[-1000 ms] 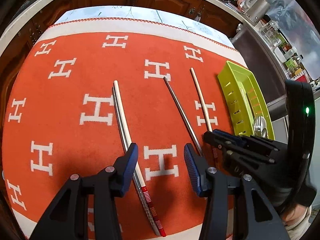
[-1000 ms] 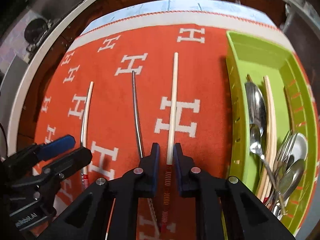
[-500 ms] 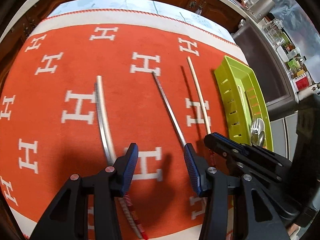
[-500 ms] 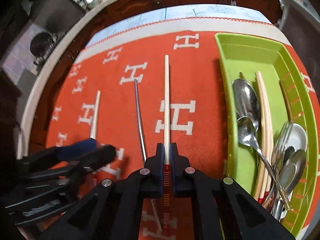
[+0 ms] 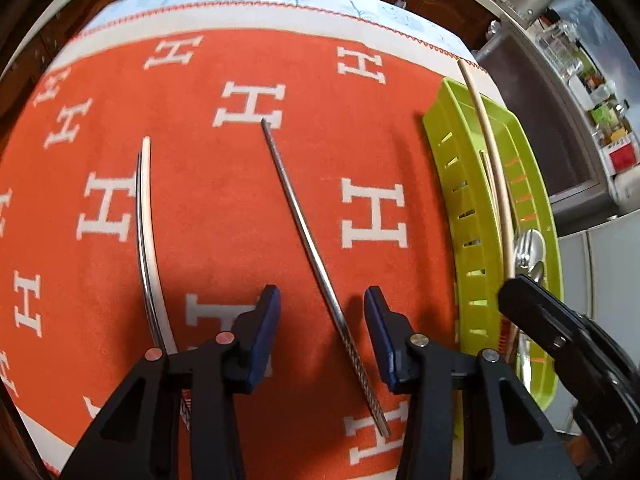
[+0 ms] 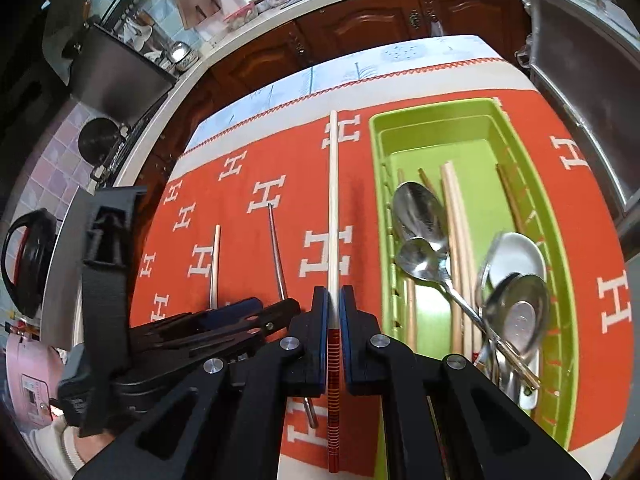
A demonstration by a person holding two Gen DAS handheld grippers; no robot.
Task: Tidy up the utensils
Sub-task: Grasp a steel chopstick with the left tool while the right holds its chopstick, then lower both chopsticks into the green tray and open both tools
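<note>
Orange H-patterned cloth (image 5: pixel 224 208) covers the table before dark wooden cabinets (image 6: pixel 360 28).

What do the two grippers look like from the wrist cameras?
Both are alike: the left gripper and right gripper have black angular plastic jaws with blue pads and silver pivot screws. A light knit sleeve shows behind the left one.

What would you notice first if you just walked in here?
The bright orange cloth with white H letters, covering the table. At its right edge sits a lime-green tray full of spoons and chopsticks. The right gripper pinches a pale chopstick with a red striped end beside the tray.
</note>
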